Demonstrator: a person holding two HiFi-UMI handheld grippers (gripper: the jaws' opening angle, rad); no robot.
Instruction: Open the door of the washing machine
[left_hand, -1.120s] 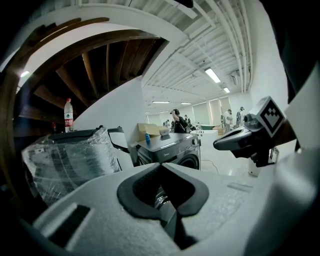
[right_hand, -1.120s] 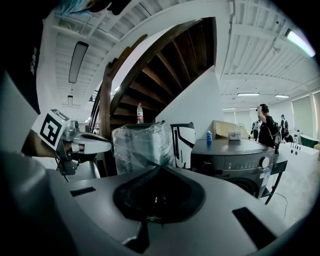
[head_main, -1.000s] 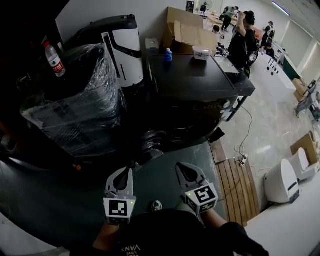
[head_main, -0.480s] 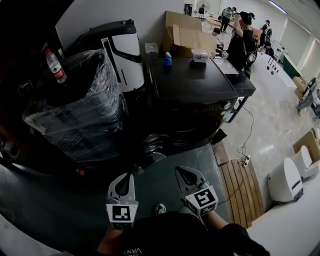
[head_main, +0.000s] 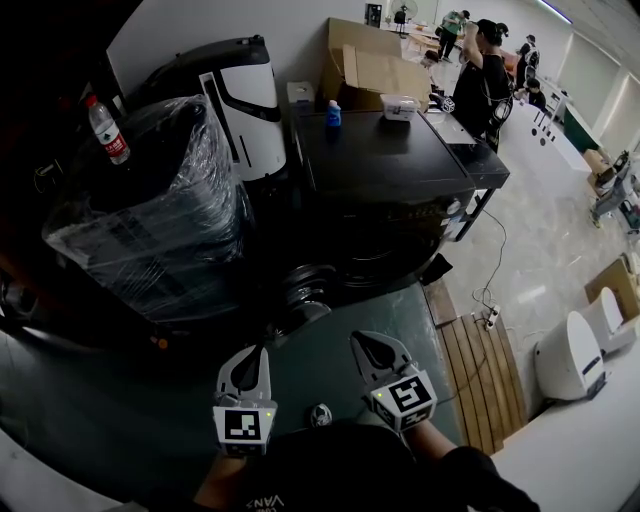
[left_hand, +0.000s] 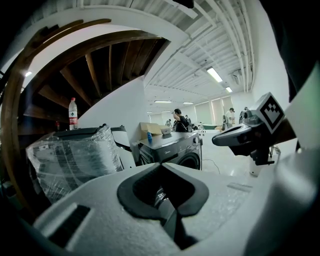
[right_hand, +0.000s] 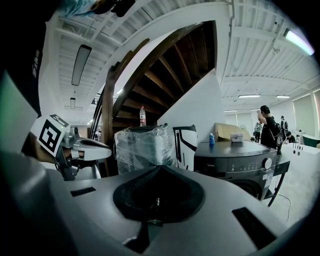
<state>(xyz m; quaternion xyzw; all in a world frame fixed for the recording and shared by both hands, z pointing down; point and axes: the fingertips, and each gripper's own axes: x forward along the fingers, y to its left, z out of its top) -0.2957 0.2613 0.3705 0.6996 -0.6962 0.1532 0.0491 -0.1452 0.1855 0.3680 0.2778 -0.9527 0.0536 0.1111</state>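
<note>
The dark washing machine (head_main: 390, 160) stands ahead of me, its front in shadow in the head view. Its round door (left_hand: 190, 160) is closed in the left gripper view, and it also shows low at the right (right_hand: 252, 186) in the right gripper view. My left gripper (head_main: 259, 352) and right gripper (head_main: 361, 341) hover side by side over the dark floor, short of the machine and apart from it. Both have their jaws together with nothing between them. The left tips (left_hand: 161, 165) and right tips (right_hand: 159, 168) point towards the machine.
A plastic-wrapped appliance (head_main: 150, 220) with a water bottle (head_main: 108, 125) on top stands at the left, a white-and-black unit (head_main: 240, 95) behind it. A blue bottle (head_main: 333, 113) and a cardboard box (head_main: 385, 70) sit behind the washer. People (head_main: 485, 85) stand at the back right, beyond wooden slats (head_main: 480, 370).
Both grippers have stayed where they were, still shut. Only the head view has shifted slightly.
</note>
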